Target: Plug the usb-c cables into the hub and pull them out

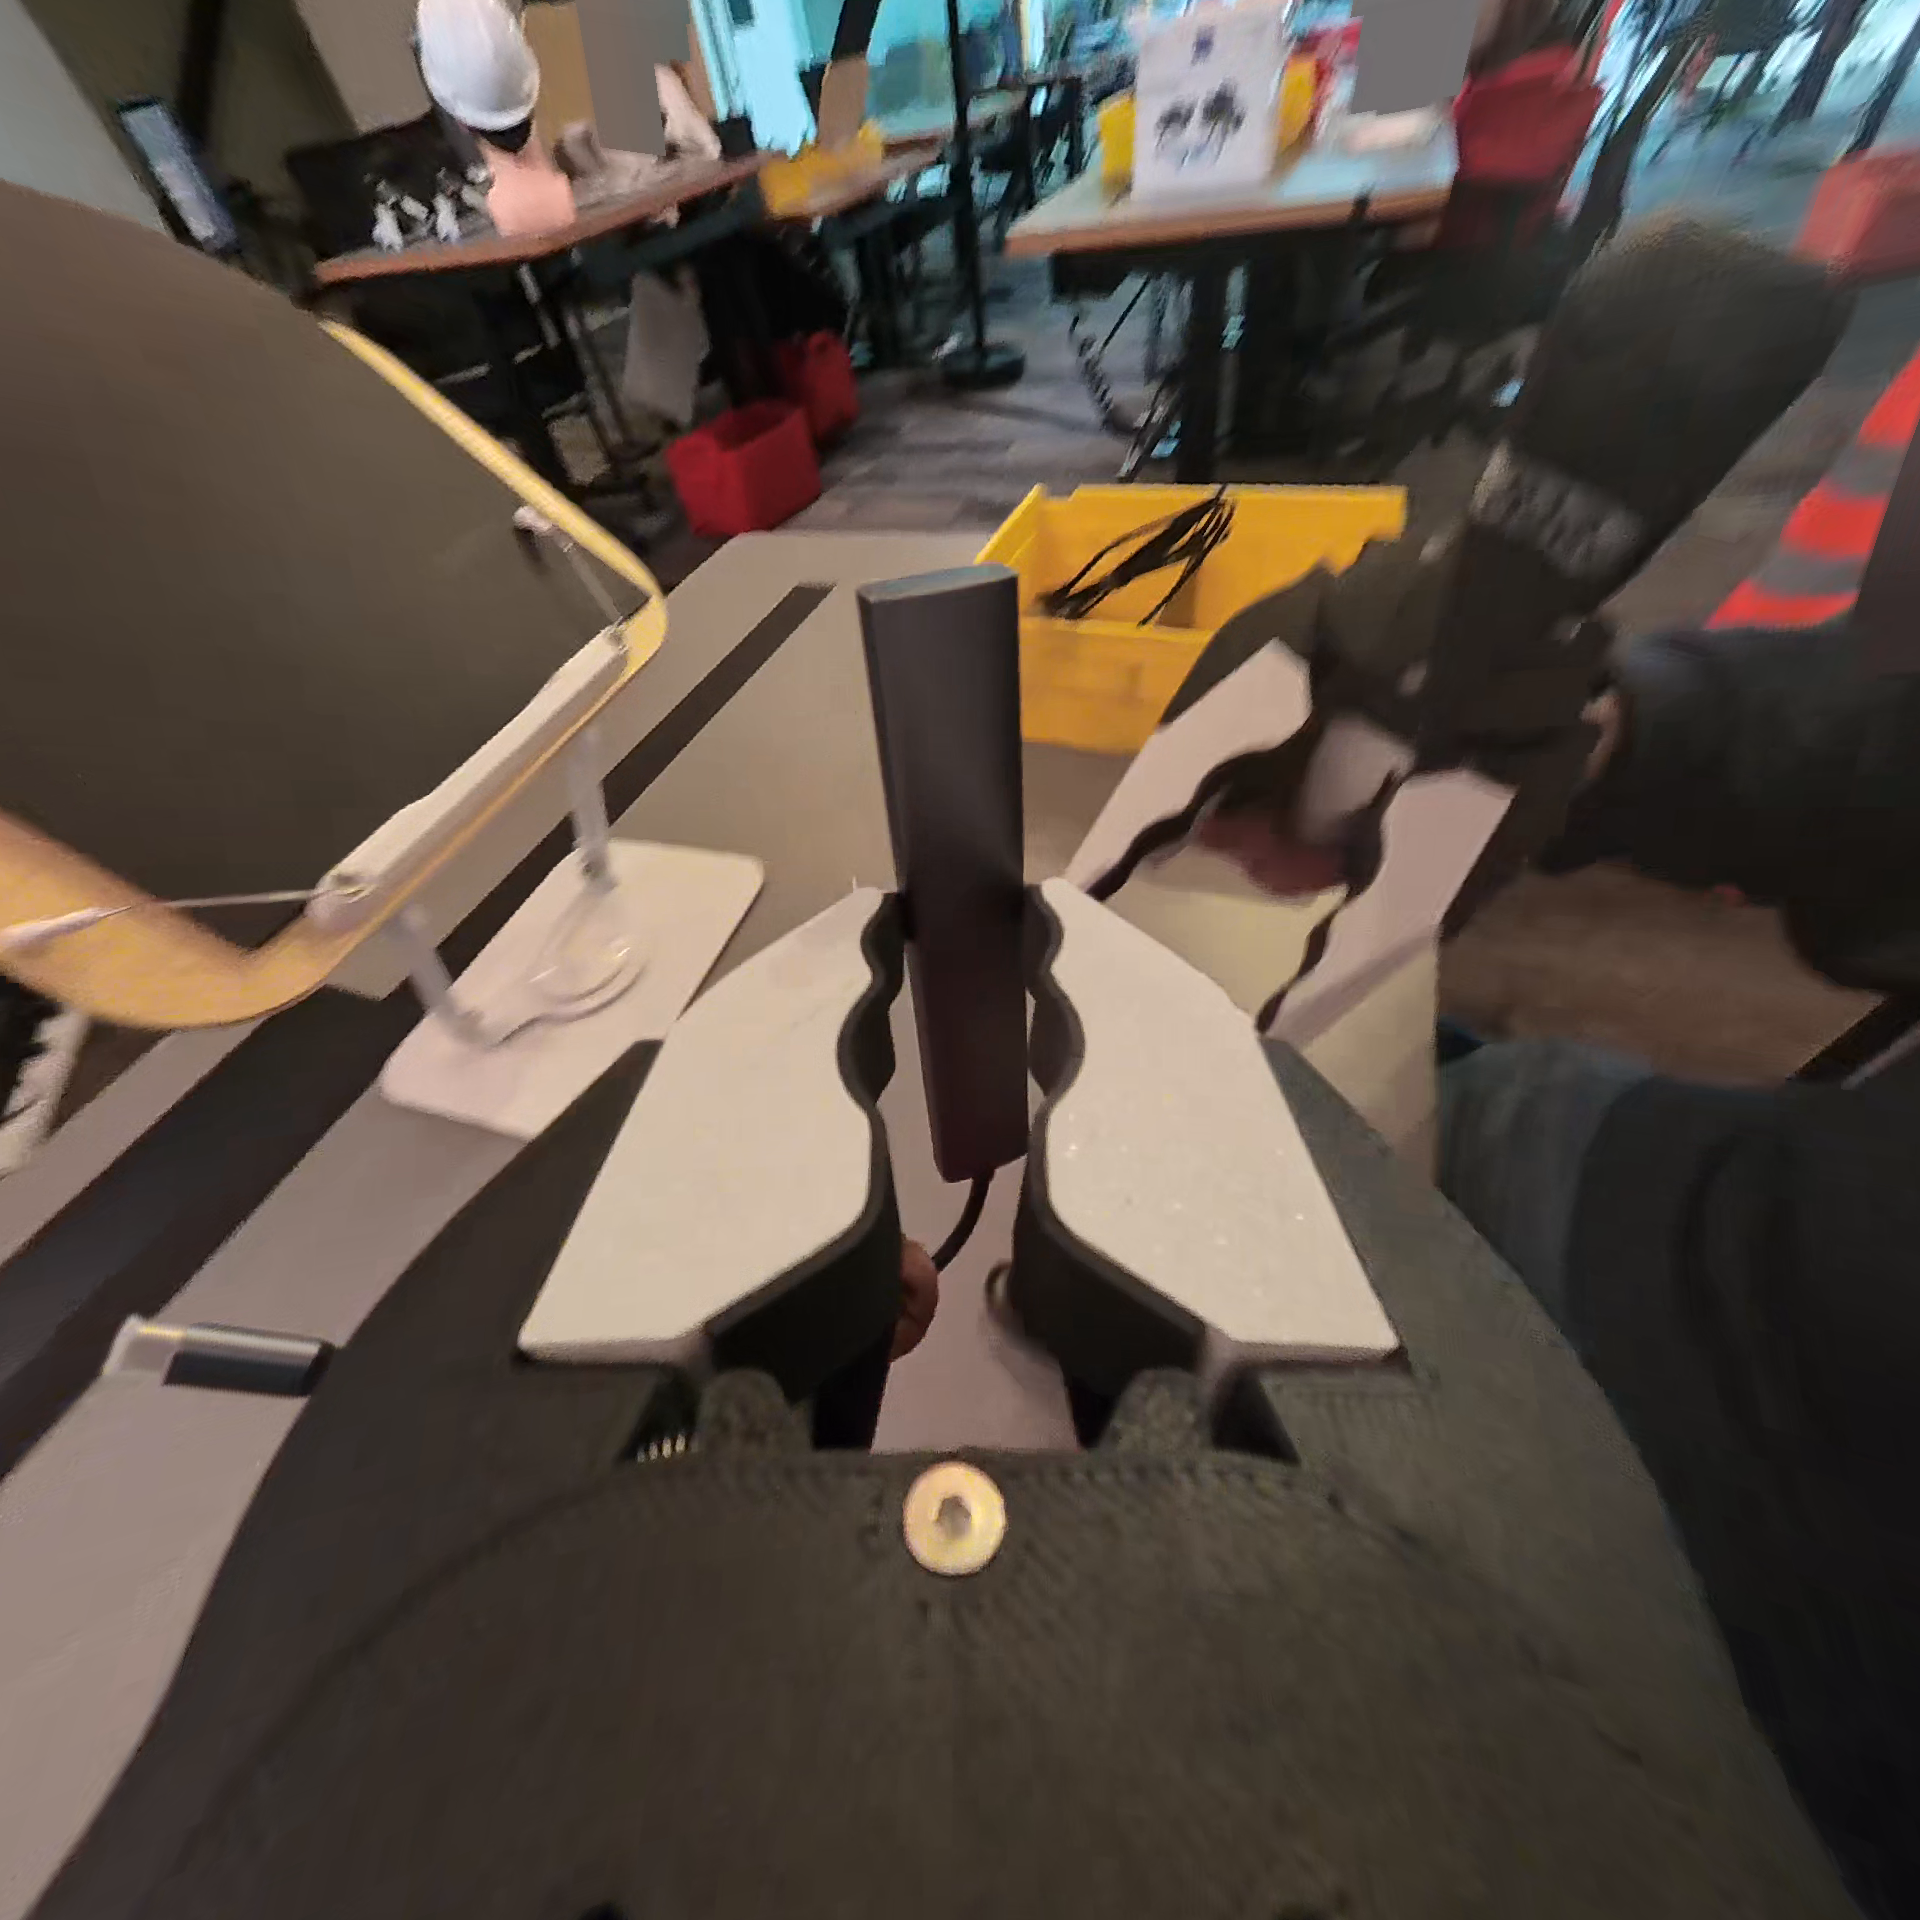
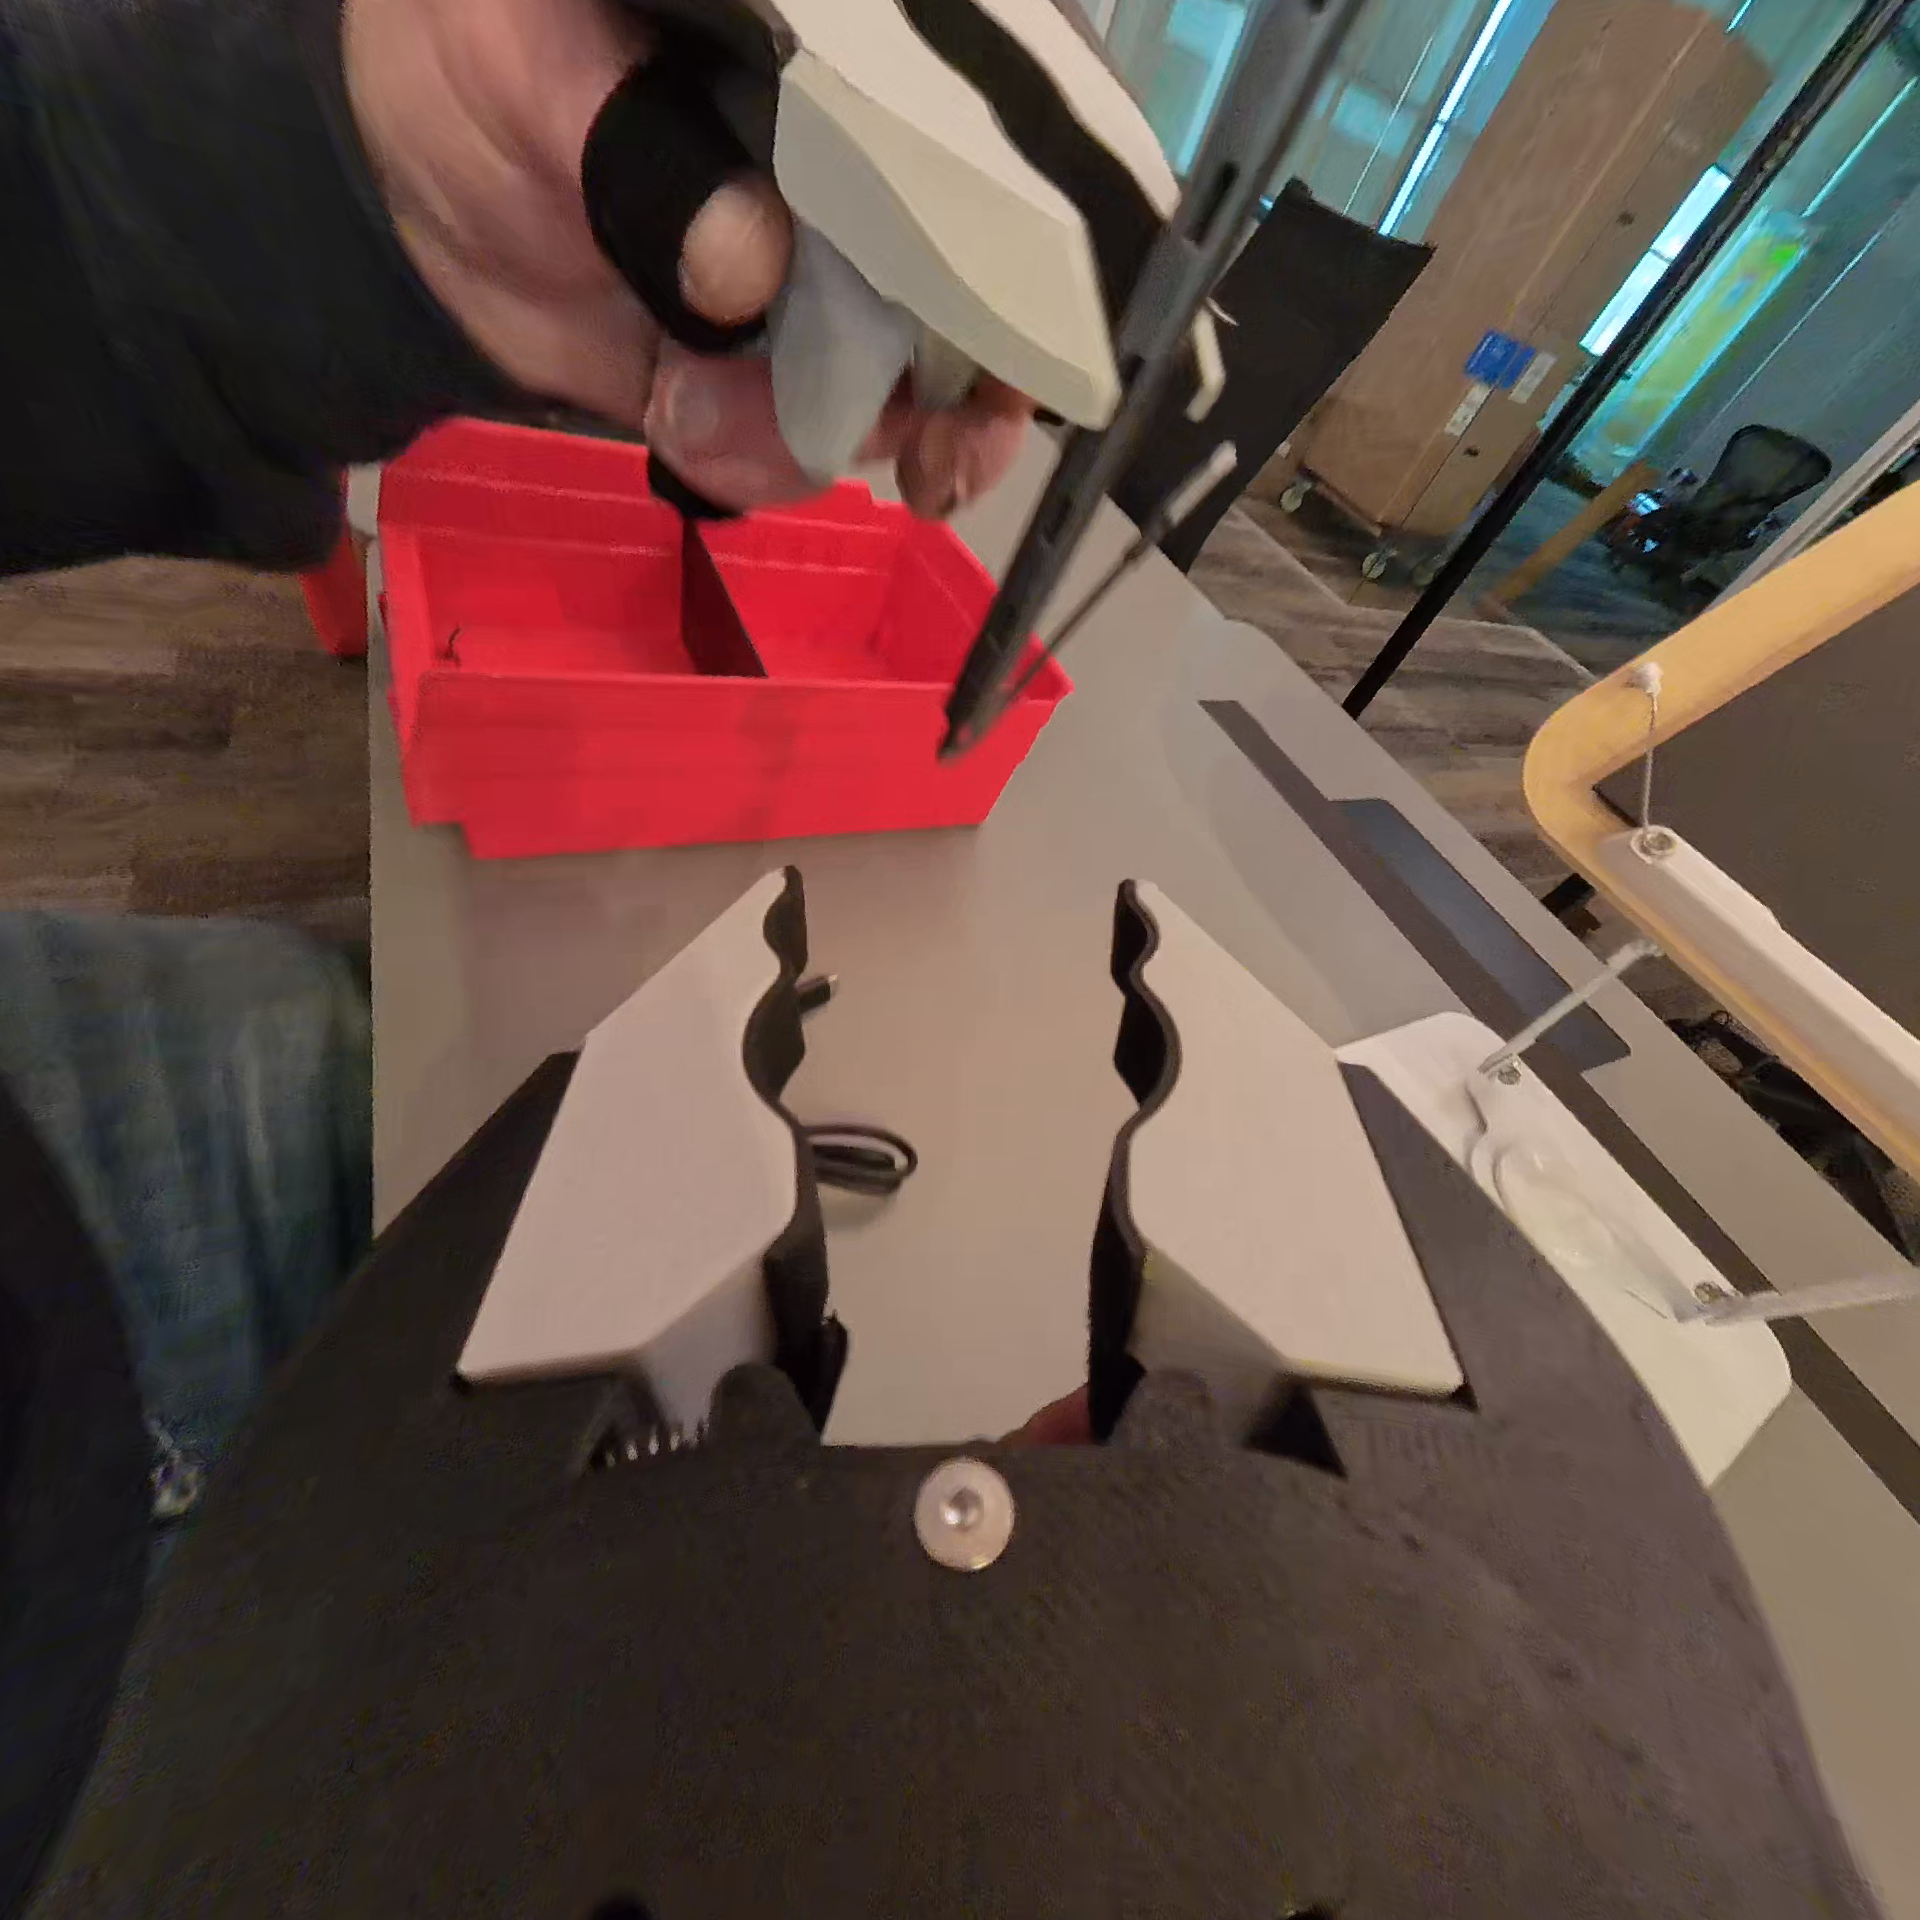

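- Left gripper (image 1: 961,935) clamped on the slim dark grey slab-shaped hub (image 1: 951,831), held upright well above the grey tabletop (image 1: 769,644), its thin black lead (image 1: 961,1226) dangling from the lower end.
- Right gripper (image 2: 961,914) standing wide apart with nothing between the fingers, hovering over the tabletop near the hub.
- Small coiled black usb-c cable (image 2: 857,1158) lying on the tabletop below the hub, partly hidden behind the right gripper's left finger; plug end apparently poking out beside it.
- Judged handling: hub light, rigid and smooth-sided, likely to twist under plugging force unless clamped across the flat faces near the port edge; cable limp and light, best pinched on the stiff plug housing, not the cord.
- Only in the left wrist view: yellow plastic bin (image 1: 1143,644) beyond the hub with black cables inside.
- Only in the right wrist view: red plastic divided bin (image 2: 675,727) behind the hub, apparently empty, plus the bare hand (image 2: 582,260) holding the left gripper.
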`<state>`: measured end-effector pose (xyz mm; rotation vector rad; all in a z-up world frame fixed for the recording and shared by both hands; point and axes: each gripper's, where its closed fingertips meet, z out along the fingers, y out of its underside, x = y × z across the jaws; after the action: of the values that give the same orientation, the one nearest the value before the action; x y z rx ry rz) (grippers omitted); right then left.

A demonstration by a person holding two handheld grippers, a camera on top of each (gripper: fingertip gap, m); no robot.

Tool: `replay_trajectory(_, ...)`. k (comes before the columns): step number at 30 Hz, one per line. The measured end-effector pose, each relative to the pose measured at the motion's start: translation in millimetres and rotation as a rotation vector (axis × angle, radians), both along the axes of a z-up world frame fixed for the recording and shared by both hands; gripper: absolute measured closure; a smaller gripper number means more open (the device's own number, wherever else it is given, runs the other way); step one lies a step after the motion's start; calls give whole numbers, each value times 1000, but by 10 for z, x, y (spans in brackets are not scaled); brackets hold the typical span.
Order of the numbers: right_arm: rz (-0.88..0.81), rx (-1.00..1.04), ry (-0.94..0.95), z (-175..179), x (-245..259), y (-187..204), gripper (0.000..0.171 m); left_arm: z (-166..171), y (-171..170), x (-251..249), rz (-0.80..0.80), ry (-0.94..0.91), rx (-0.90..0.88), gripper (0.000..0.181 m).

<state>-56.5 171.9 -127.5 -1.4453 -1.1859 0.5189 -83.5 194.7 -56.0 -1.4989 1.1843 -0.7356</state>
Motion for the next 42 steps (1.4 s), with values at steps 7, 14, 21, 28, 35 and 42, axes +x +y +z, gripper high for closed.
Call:
replay_trajectory(7,-111,65,128,56,-170,240,152,-110,-89,573,-42,-181,-92,160)
replay_trajectory(14,-221,108,5,-63,242,500,169,-302,-13,534,21,-175,-144,164)
replay_trajectory(21,-289,146,-506,-730,758,694,169,-926,-29,119,315,40,-233,142)
replay_trajectory(28,-299,203,-962,-1603,1118,753,168,-1842,-299,-227,559,256,-321,137)
replay_trajectory(35,-236,137,-1015,-1861,1102,603,154,-2254,-314,-503,715,329,-374,136)
replay_trajectory(42,-126,33,-966,-1794,1096,360,134,-2586,-315,-546,737,374,-493,145)
